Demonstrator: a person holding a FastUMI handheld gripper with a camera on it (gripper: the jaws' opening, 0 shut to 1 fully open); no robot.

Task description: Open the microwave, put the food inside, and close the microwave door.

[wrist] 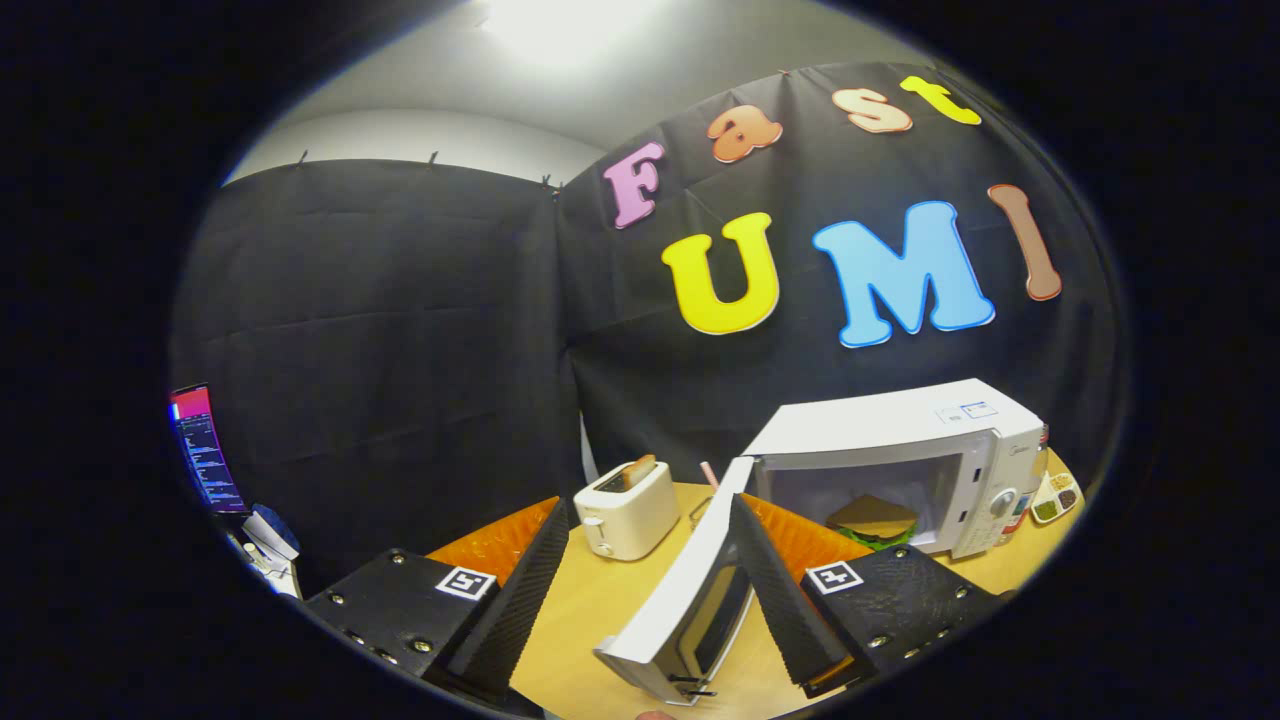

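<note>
gripper (650, 590): fingers spread apart, holding nothing
door (690, 600): swung wide, its edge between the fingers
microwave (900, 450): one, sandwich (872, 520) inside
toaster (627, 508): one, beside it

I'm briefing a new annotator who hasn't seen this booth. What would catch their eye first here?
The white microwave on the wooden table, beyond the claw, stands open with a sandwich already inside. Its door swings out between the claw's open fingers, close by one of them. A toaster holding toast sits beside the microwave, just ahead of the fingers.
</note>
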